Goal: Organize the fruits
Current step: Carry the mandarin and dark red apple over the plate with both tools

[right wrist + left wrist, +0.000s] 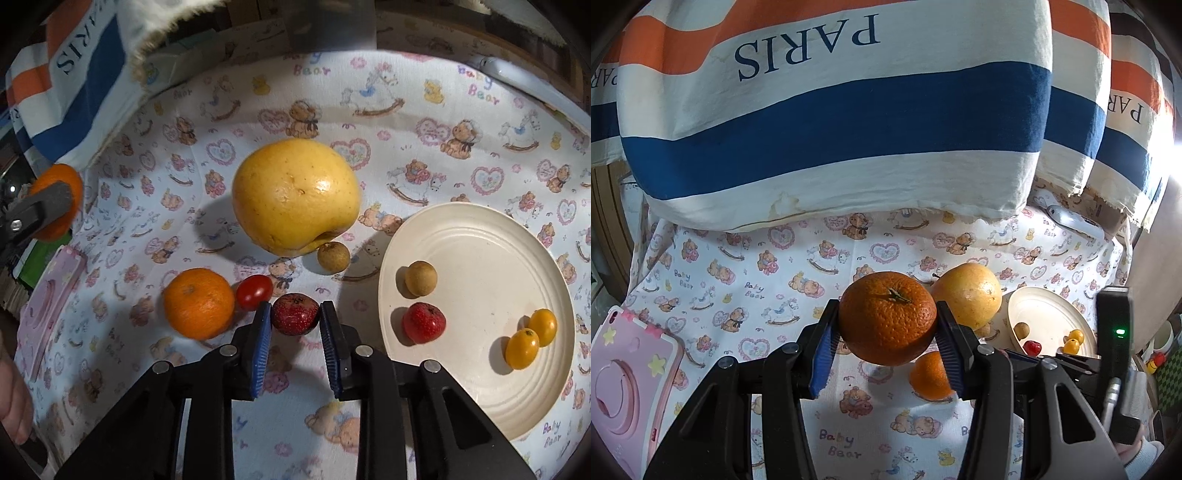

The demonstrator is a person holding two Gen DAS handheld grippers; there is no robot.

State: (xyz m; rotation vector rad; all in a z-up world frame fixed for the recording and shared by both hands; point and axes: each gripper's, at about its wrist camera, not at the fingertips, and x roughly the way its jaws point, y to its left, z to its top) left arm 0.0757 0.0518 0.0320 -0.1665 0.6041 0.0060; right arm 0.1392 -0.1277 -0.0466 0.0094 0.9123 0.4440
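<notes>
A: Left wrist view, item one. The left gripper point(887, 328) is partly closed on a mandarin point(887, 317), pads pressing both flanks, stem up, the fruit carried clear of the bear-print cloth point(746, 280). Probably held aloft while it waits for a place.

B: Around that claw?

A: Just below its right finger, one second mandarin point(929, 376) on the cloth. Beyond and right, one large yellow fruit point(969, 293), perhaps a pomelo. Further right, a cream plate point(1049, 314). Far left, a pink case point(624, 387).

B: Right wrist view?

A: The right gripper point(295, 321) is nearly closed, pads at either side of a dark red speckled fruit point(294, 314) that seems to rest on the cloth; by my reading it is gripped for the short move to the plate point(491, 398), right of the claw.

B: Counts?

A: Plate: one brown longan-like fruit point(420, 277), one red speckled fruit point(423, 322), two yellow cherry tomatoes point(532, 338). Cloth: one red cherry tomato point(254, 291) just left of the claw, one mandarin further left, one brown fruit point(333, 257) ahead, touching the yellow fruit. Mandarins in all: two.
</notes>
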